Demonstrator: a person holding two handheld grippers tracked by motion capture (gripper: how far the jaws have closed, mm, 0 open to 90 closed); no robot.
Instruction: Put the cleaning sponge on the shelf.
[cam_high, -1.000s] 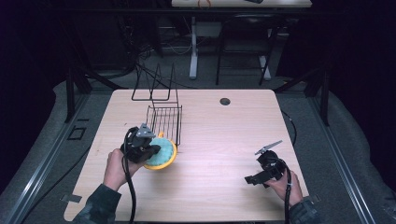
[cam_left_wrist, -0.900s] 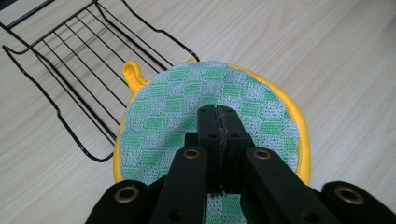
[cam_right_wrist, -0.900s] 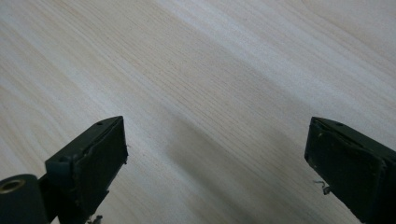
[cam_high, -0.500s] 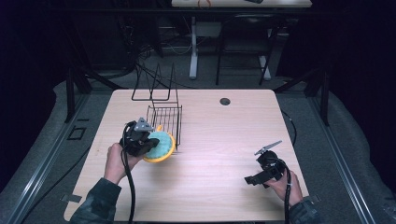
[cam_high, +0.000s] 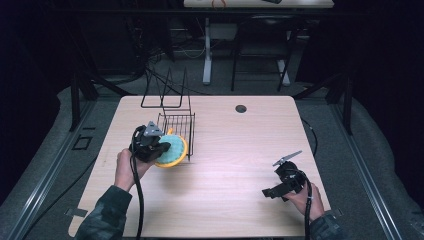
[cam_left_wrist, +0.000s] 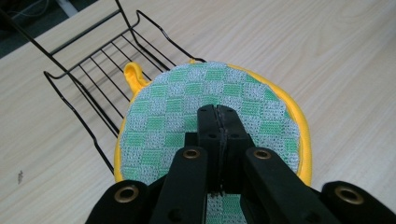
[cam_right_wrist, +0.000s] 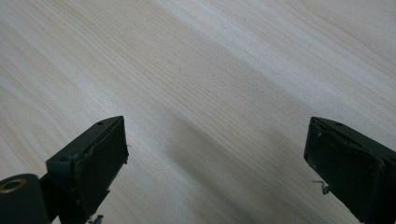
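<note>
Left gripper (cam_left_wrist: 219, 116) clamps the round green-checked, yellow-rimmed cloth pad (cam_left_wrist: 187, 107) beside the black wire rack (cam_left_wrist: 100, 70); right gripper (cam_right_wrist: 215, 154) gapes, idle.

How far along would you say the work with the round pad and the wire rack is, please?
Done: the left tool is shut on the green-and-yellow pad. In hand: the pad is held beside the wire rack. Left: setting it in the rack, apparently. The right tool waits open over the table.

Woven cloth pot holder (cam_left_wrist: 210, 116), thin black wire rack (cam_left_wrist: 100, 70), matt pale wood table (cam_left_wrist: 327, 56).
</note>
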